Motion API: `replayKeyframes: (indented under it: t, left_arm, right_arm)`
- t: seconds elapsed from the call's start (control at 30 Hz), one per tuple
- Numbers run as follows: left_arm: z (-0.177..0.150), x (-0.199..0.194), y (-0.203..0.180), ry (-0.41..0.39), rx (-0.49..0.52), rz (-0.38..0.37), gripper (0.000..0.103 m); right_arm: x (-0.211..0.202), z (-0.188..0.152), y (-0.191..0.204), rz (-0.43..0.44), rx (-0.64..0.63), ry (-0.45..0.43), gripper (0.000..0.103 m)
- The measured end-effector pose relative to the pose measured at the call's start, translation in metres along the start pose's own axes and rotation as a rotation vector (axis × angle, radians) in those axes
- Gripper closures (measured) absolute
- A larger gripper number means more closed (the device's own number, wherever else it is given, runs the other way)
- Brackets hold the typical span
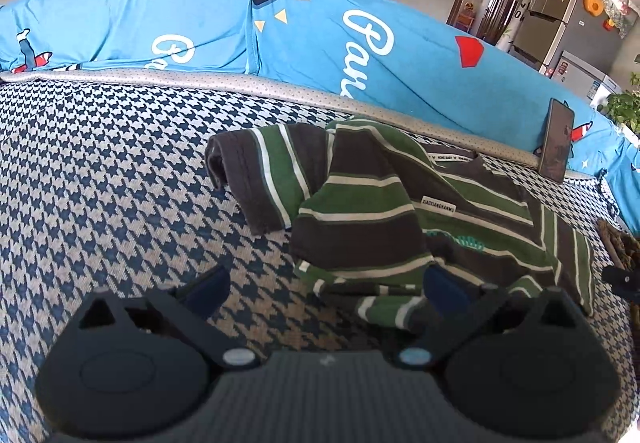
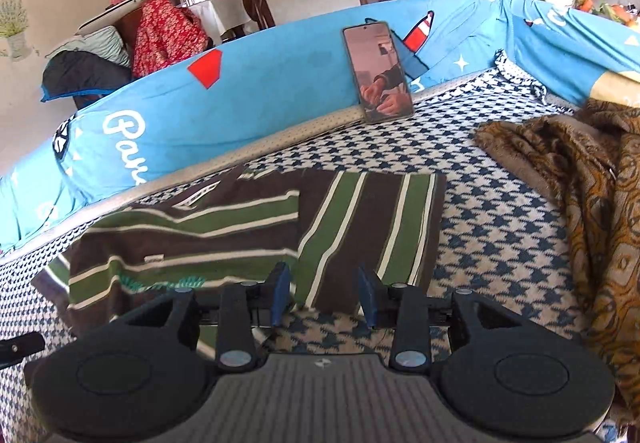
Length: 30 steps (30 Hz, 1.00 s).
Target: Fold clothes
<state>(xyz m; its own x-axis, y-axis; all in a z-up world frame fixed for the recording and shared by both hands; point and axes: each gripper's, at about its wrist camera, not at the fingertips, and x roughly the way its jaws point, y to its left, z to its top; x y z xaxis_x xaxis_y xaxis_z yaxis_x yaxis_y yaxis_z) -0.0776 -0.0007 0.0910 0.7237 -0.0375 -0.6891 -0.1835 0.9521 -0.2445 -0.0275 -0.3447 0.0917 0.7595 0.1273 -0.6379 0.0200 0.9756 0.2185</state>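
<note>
**Striped shirt lies half-folded on a houndstooth cover as both claws stand clear**

The left gripper (image 1: 326, 293) stands spread wide, its blue-padded fingers (image 1: 210, 287) far apart with nothing between them; the pad nearer the striped shirt (image 1: 360, 227) sits at the edge of the garment's crumpled hem, and whether it touches the cloth cannot be told. The right gripper (image 2: 324, 293) is partly open, a clear gap between its blue pads (image 2: 280, 289), which grasp nothing; the shirt's near edge lies just beyond the tips, and the patterned cover shows through the gap.

The shirt, banded in green, dark brown and white, rests on the houndstooth cover (image 1: 120, 171). Seen from the right wrist, the shirt (image 2: 248, 235) has one side folded flat across its body, the stripes there running at a different angle to the rest. Seen from the left wrist, the other side is bunched up in a loose heap over the body, with a dark-cuffed sleeve (image 1: 244, 179) trailing onto the cover. A small white label shows on the bunched part.

Behind the shirt, a blue printed cushion (image 1: 320, 35) runs along the far edge of the cover. A phone (image 2: 378, 73) leans upright against that cushion, beyond the shirt. Beside the shirt, apart from it, lies a brown patterned blanket (image 2: 580, 179) in a rumpled pile.
</note>
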Motion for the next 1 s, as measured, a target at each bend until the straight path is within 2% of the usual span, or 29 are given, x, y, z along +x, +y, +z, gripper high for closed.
replayKeyframes:
  t: [0.23,0.57,0.73,0.87,1.0]
  left_arm:
    - [-0.023,-0.03,-0.008,-0.046,0.045,-0.035,0.0]
    - [-0.058,-0.049,-0.034,-0.042,0.174,-0.123,0.0]
    - [-0.07,-0.044,-0.058,-0.059,0.31,-0.102,0.0]
    - [-0.077,-0.038,-0.071,-0.079,0.374,-0.082,0.0]
    - [-0.08,-0.029,-0.08,-0.083,0.421,-0.083,0.0]
  right_arm:
    - [-0.019,-0.031,0.009,0.087,-0.007,0.03,0.065]
    - [-0.029,-0.059,0.011,0.251,0.089,0.088,0.065]
    - [-0.018,-0.065,0.016,0.299,0.13,0.129,0.064]
    - [-0.006,-0.069,0.022,0.295,0.156,0.146,0.06]
    - [0.002,-0.072,0.027,0.327,0.195,0.148,0.06]
